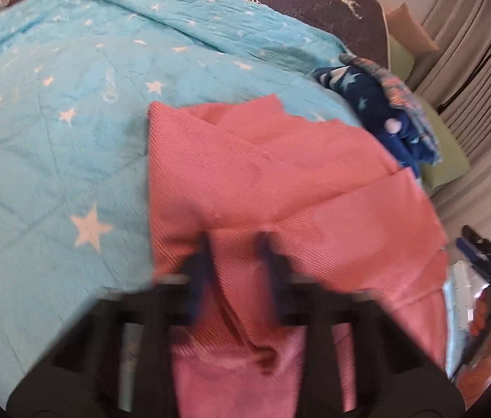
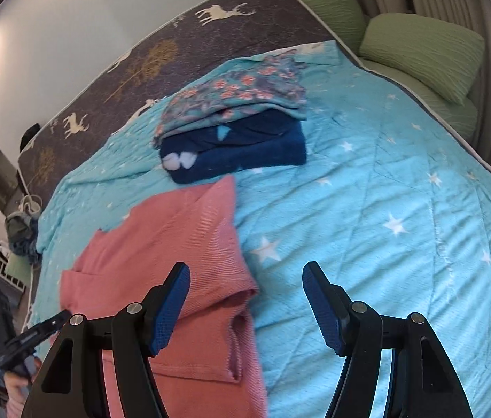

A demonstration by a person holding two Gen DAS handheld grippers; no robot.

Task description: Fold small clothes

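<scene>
While the left tongs [image 1: 235,240] pinched a ridge of the pink garment [image 1: 280,181] directly beneath them, the right tongs [image 2: 245,299] hovered spread and empty just beside its right edge. On the bed's blue quilt [image 2: 384,191], the garment's long axis ran straight ahead toward the folded stack [image 2: 238,136].

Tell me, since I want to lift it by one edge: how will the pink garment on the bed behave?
The pink garment will probably go floppy: it already lies in soft folds and creases on the blue star quilt. It looks like thin ribbed knit, so likely light. Lifted by one edge, the folded layers may slide open and drape rather than hold shape.
</scene>
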